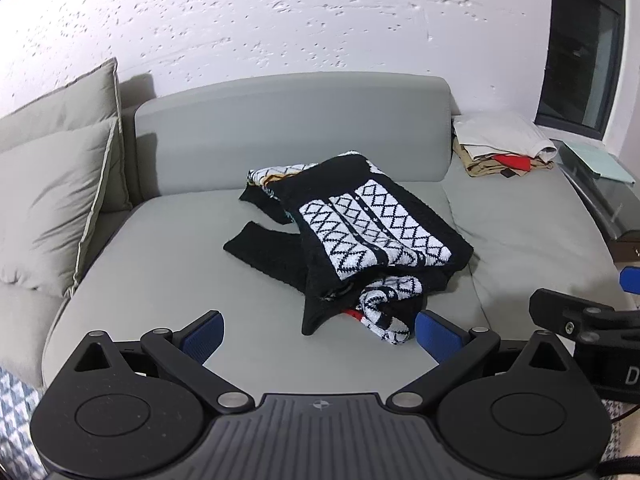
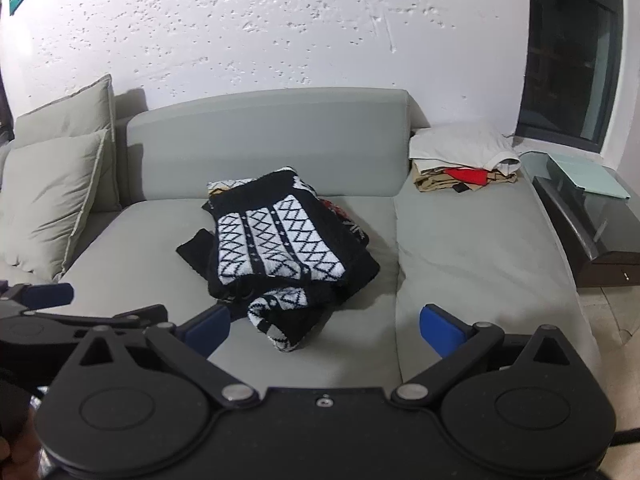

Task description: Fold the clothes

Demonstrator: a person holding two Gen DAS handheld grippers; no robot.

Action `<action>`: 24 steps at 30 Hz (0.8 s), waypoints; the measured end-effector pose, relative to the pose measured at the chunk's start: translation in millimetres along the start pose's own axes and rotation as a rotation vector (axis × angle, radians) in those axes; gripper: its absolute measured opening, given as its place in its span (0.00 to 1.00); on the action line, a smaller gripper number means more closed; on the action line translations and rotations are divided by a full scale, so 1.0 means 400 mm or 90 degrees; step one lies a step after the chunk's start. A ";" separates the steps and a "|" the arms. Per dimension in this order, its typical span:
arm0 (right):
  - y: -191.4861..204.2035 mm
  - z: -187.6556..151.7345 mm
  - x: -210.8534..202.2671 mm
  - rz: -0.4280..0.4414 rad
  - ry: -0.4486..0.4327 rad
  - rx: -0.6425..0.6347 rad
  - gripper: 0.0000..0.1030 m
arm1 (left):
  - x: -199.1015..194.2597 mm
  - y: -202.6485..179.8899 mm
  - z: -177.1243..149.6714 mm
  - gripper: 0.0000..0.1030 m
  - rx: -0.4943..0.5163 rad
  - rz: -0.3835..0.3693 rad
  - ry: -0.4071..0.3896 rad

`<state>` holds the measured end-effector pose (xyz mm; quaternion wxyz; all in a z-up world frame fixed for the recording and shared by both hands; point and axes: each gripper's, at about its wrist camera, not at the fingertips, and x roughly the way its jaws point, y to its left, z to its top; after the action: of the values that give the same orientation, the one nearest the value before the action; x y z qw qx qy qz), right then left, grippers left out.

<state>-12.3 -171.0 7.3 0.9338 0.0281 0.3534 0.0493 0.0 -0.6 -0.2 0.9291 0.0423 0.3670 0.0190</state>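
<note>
Both the left gripper [image 1: 318, 334] and the right gripper [image 2: 325, 330] hover spread wide and empty at the near edge of the grey fabric sofa seat [image 1: 160, 280]. Just ahead lies the black-and-white diamond-patterned knit garment [image 1: 372, 232], roughly bundled, its long axis running away toward the backrest, the left gripper seemingly nearer. The only writing is a partial "D" on the right gripper's body.

The sweater [image 1: 360, 232] is black with white panels of black diamond lattice and a bit of red at its hem. The sofa [image 1: 160, 264] is pale grey, its cushions [image 1: 52, 200] beige-grey. The folded pile [image 2: 464, 156] is white over tan and red. Both grippers' pads [image 2: 440, 330] are blue on black frames.
</note>
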 end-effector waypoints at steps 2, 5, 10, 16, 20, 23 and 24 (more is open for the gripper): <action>-0.003 0.000 0.001 -0.003 0.000 -0.001 1.00 | 0.001 -0.008 -0.001 0.99 0.004 0.003 0.001; -0.002 0.002 0.000 -0.014 -0.001 -0.006 1.00 | 0.003 -0.019 -0.003 0.99 0.010 0.007 0.003; 0.020 0.002 0.003 -0.013 0.001 -0.017 1.00 | 0.002 0.014 -0.002 0.99 -0.021 -0.009 0.014; 0.018 -0.006 0.008 0.001 0.003 -0.012 1.00 | 0.004 0.011 -0.004 0.99 -0.014 -0.002 0.015; 0.019 -0.004 0.013 0.003 0.008 -0.010 1.00 | 0.010 0.010 -0.006 0.99 -0.014 -0.001 0.018; 0.018 -0.004 0.016 0.003 0.010 -0.010 1.00 | 0.012 0.011 -0.007 0.98 -0.013 0.000 0.018; 0.018 -0.004 0.017 0.002 0.010 -0.010 1.00 | 0.013 0.011 -0.007 0.98 -0.013 0.000 0.018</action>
<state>-8.7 -163.0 2.4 0.9310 0.0210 0.3603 0.0541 1.7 4.2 -5.4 0.9241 0.0327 0.3799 0.0236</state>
